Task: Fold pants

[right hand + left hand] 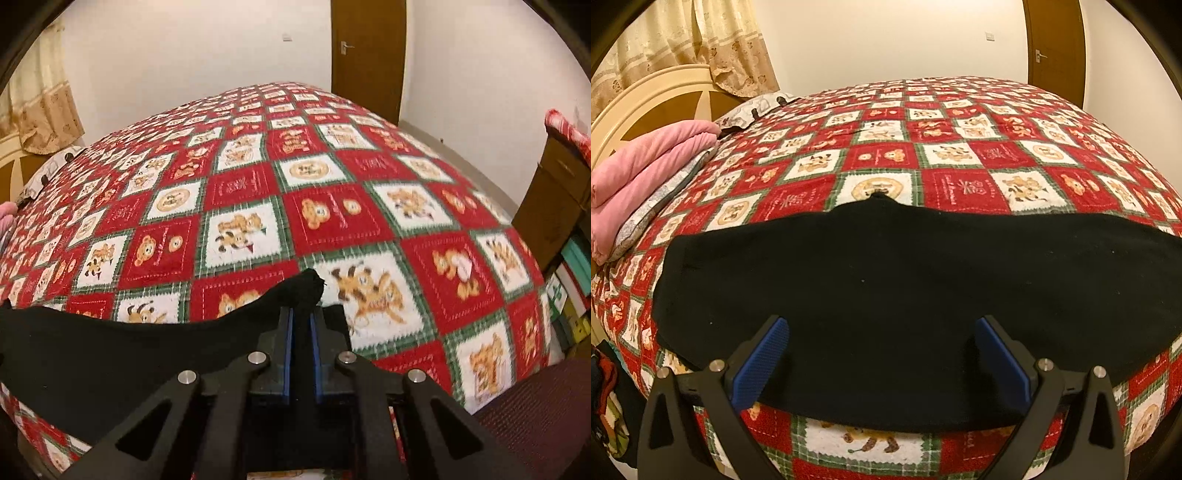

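Two claws work over one pair of black pants [886, 280], which lies spread flat across the near edge of a bed covered by a red, white and green checked quilt [960, 158] printed with bears. At the far left of the left wrist view, a folded pink blanket [639, 177] sits on a patterned pillow [661, 199] near the cream headboard [639, 99], with a beige curtain [701, 40] behind it. Next to the right, the left claw [882, 325] hangs above the pants with its blue pads [761, 358] spread wide and nothing between them. Further right, a small tab of black cloth juts from the far edge of the pants onto the quilt. In the right wrist view, the right claw [302, 314] is closed tight on the right end of the pants, bunched fabric poking out past its fingertips. Behind the bed stands a brown door [365, 48]; at the far right, shelves [569, 258] hold boxes.
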The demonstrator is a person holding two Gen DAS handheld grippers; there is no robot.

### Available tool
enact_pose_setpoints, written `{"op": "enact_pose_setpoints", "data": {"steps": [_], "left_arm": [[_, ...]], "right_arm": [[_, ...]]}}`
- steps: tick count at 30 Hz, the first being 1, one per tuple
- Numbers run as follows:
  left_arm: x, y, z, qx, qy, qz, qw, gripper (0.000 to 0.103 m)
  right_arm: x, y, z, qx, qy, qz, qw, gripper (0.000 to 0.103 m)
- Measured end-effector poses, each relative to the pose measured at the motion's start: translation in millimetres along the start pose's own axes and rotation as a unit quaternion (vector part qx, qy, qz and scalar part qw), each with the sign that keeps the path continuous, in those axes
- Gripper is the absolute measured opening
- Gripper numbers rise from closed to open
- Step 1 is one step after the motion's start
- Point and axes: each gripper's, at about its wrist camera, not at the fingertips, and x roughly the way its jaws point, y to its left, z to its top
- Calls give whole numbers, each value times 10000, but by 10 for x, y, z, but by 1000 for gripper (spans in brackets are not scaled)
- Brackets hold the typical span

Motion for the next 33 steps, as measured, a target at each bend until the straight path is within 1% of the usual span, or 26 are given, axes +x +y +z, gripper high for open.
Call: {"op": "enact_pose_setpoints", "data": {"steps": [5, 6, 8, 9, 10, 11, 12, 13, 15, 17, 19, 20, 21, 22, 23, 24, 26, 27, 28, 29, 30, 31, 33], "left_arm": [[-4, 9, -6, 18, -8, -23, 10000, 103], [-4, 9, -7, 34, -9, -19, 10000, 103], [-7, 11, -2, 61, -23, -13, 10000, 103], [-12, 16, 1, 60, -40, -8, 10000, 103], [-15, 16, 4, 50, -57, -1, 10000, 103], [-17, 25, 8, 27, -75, 2, 10000, 103], [-13, 26, 14, 10, -75, -2, 10000, 103], [-10, 26, 15, -6, -72, -8, 10000, 103], [2, 17, 12, -39, -65, -29, 10000, 103], [19, -19, 3, -23, -27, -78, 10000, 103], [18, -59, -11, 54, 2, -101, 9999, 103], [5, -70, -14, 96, -12, -96, 9999, 103], [-7, -74, -12, 122, -37, -87, 9999, 103], [-25, -68, -8, 130, -78, -66, 9999, 103], [-36, -55, -4, 111, -102, -50, 9999, 103], [-41, -34, 5, 59, -111, -49, 9999, 103], [-41, 5, 13, -42, -103, -84, 9999, 103], [-38, 20, 12, -84, -90, -99, 9999, 103], [-40, 31, 7, -101, -86, -119, 9998, 103], [-43, 33, 1, -99, -96, -133, 9998, 103], [-49, 37, -3, -96, -110, -138, 9998, 103], [-54, 43, -6, -94, -125, -143, 9998, 103], [-65, 76, -8, -119, -152, -157, 9997, 103]], "right_arm": [[259, -65, -49, -52, 281, -24, 9996, 9], [291, -85, -58, -1, 366, 24, 9993, 10], [241, -145, -41, 170, 410, 95, 9990, 19], [198, -169, -36, 210, 443, 10, 9988, 24], [165, -187, -39, 229, 455, -103, 9986, 35], [77, -223, -49, 259, 398, -323, 9983, 45], [-25, -253, -72, 285, 285, -518, 9978, 48], [-92, -267, -91, 302, 218, -546, 9978, 49], [-181, -274, -147, 388, 215, -239, 9987, 49], [-148, -245, -196, 378, 408, -61, 9984, 49], [-51, -189, -283, 227, 702, -153, 9972, 49], [37, -186, -339, 197, 953, -262, 9949, 49], [122, -204, -379, 252, 1185, -273, 9923, 51], [157, -243, -427, 460, 1256, -178, 9909, 54], [149, -329, -462, 787, 1204, -63, 9896, 60], [168, -382, -483, 976, 1272, 54, 9870, 60], [170, -356, -491, 827, 1278, 90, 9883, 59], [168, -343, -498, 824, 1271, 82, 9884, 56], [160, -335, -510, 935, 1261, 182, 9874, 44], [138, -327, -502, 1001, 1257, 305, 9865, 22], [116, -316, -491, 1070, 1236, 474, 9854, 12], [58, -280, -468, 1184, 1137, 611, 9845, 13], [-62, -161, -412, 1165, 956, 575, 9869, 13]]}}
